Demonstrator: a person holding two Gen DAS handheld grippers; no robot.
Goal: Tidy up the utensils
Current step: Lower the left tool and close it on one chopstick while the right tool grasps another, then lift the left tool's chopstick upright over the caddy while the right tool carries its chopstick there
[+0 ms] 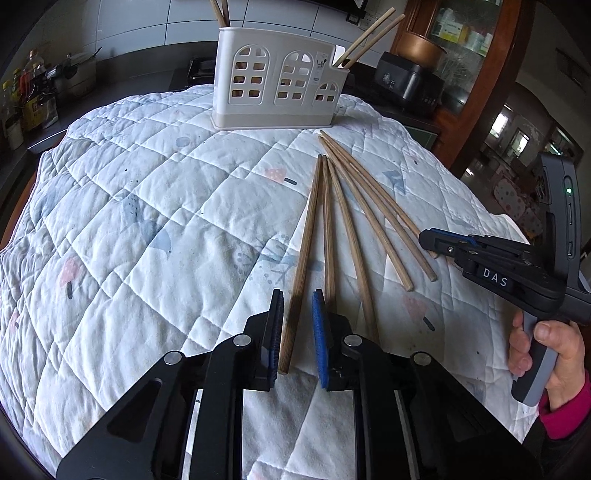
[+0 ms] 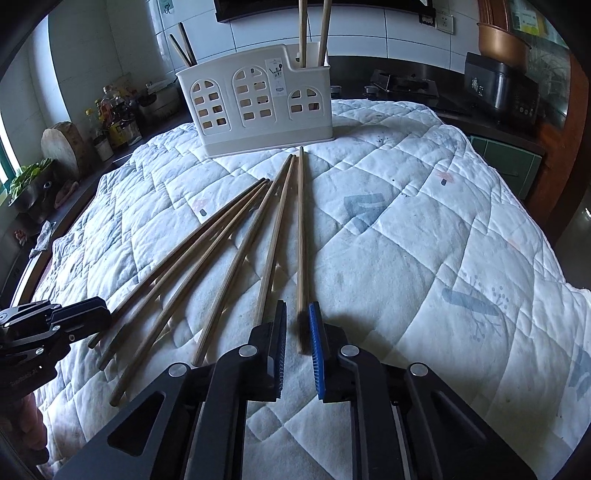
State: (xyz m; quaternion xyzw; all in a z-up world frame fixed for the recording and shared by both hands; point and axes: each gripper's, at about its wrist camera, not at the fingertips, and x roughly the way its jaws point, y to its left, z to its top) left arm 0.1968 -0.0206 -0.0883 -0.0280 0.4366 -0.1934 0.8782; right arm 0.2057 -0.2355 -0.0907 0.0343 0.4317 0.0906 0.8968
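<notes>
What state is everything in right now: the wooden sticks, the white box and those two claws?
Left claw: narrowly open, astride the leftmost chopstick, not visibly pinching it.
Right claw: narrowly open, astride the rightmost chopstick.
Other four chopsticks: lying flat, fanned out.
Holder: upright.
Standing chopsticks: already in the holder's end compartments.
Quilt: spread out under everything.
</notes>
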